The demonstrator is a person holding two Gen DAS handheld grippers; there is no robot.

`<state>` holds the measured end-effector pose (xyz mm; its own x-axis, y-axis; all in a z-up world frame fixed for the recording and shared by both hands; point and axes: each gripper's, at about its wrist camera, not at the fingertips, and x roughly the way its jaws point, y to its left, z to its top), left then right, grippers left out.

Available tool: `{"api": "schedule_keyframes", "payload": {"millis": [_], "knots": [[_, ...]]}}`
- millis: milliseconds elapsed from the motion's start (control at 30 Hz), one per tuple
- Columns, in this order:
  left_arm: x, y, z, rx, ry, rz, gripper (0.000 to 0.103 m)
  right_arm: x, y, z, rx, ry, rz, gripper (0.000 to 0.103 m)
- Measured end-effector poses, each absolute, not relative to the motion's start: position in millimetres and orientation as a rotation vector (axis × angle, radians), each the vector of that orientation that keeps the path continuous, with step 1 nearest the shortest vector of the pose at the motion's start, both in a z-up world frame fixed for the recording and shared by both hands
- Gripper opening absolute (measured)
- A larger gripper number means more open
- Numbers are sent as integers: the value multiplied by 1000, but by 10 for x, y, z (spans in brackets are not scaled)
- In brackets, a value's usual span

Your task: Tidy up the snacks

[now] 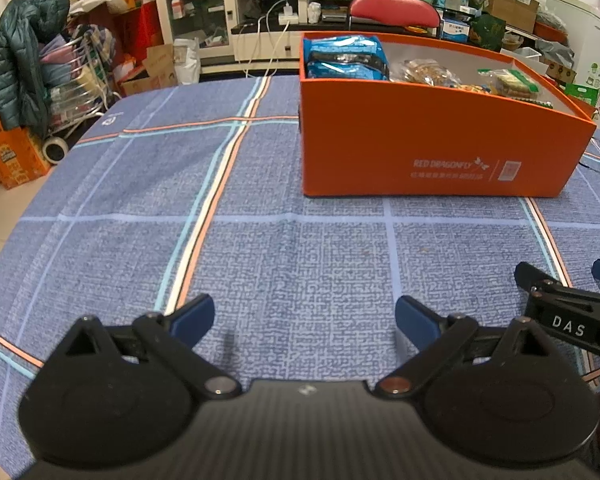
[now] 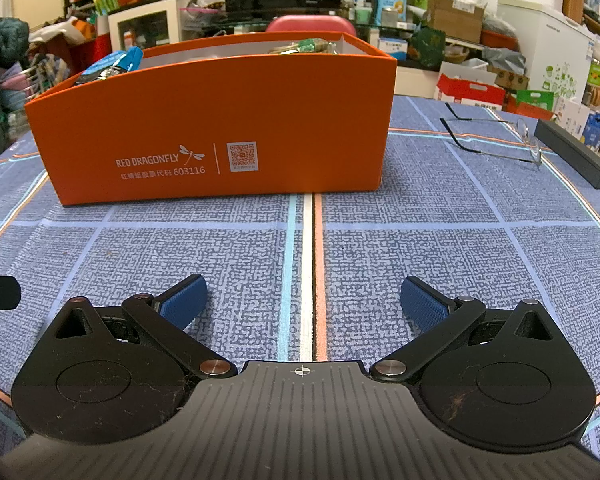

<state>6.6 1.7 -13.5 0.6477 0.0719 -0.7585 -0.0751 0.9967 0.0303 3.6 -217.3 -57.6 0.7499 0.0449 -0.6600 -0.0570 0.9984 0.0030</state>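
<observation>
A: Where do the snacks sit right now?

B: All that I can see are inside the orange box (image 2: 220,120), which stands on the blue checked tablecloth (image 2: 380,260) toward the far edge of the table. A blue packet (image 1: 346,58) fills its left end, a clear bag of brown pieces (image 1: 424,72) lies in the middle, and a green-and-yellow packet (image 1: 508,82) is at the right end.

A: And the tools?

B: The left gripper (image 1: 304,320) has its jaws spread wide with only cloth between them. The right gripper (image 2: 304,304) is spread wide too, nothing pinched. Both hover near the front edge of the table, well short of the box.

A: So what does the step need?

B: I judge it is either the start or the end, since no loose snack lies on the cloth. To reach a packet, come in over the near wall from above rather than from the front, as that wall is tall and would block a low approach. Pinch a packet by its crimped end so the contents aren't crushed.

A: Anything in the way?

B: A pair of glasses (image 2: 496,136) and a dark long case (image 2: 572,152) lie near the right edge, beside the box. Keep the right gripper clear of them. The path to the box itself is bare cloth.
</observation>
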Motion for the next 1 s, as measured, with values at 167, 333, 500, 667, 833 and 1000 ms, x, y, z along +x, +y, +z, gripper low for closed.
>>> {"api": "schedule_keyframes", "payload": {"millis": [167, 333, 500, 667, 833, 1000], "knots": [[65, 25, -137, -1, 861, 85, 96, 36, -2173, -576, -18, 721, 56, 95], [67, 40, -140, 2, 861, 90, 96, 36, -2173, -576, -18, 721, 56, 95], [71, 40, -147, 5, 861, 87, 96, 36, -2173, -576, -17, 720, 56, 95], [74, 39, -151, 7, 860, 89, 96, 36, -2173, -576, -17, 720, 56, 95], [77, 25, -161, 12, 863, 91, 96, 35, -2174, -576, -17, 720, 55, 95], [74, 19, -161, 15, 861, 95, 96, 35, -2174, -576, -17, 720, 55, 95]]}}
